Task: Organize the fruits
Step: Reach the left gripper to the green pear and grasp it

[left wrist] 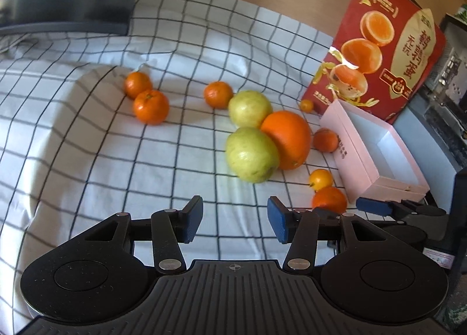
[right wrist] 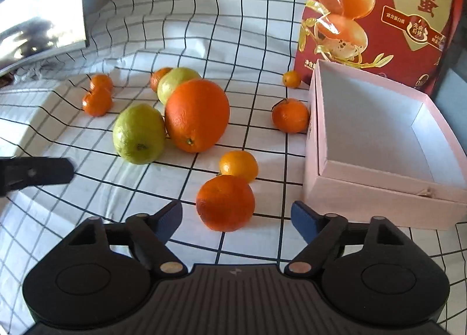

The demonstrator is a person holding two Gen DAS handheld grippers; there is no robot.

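Both hand-held grippers released: left hand-held gripper (left wrist: 235,216), right hand-held gripper (right wrist: 236,219); pink box (right wrist: 379,192) interior clear (right view only).

My right gripper (right wrist: 236,219) has a mandarin (right wrist: 224,203) right ahead; the pink box (right wrist: 379,197) blocks the right side.

Left gripper (left wrist: 235,218) angled downward, blue-padded fingers (left wrist: 192,218) spread apart with nothing between them. Right gripper (right wrist: 236,219) likewise tilted down, jaws parted and empty, pads (right wrist: 303,222) touching nothing. Both side by side, right just beside the left.
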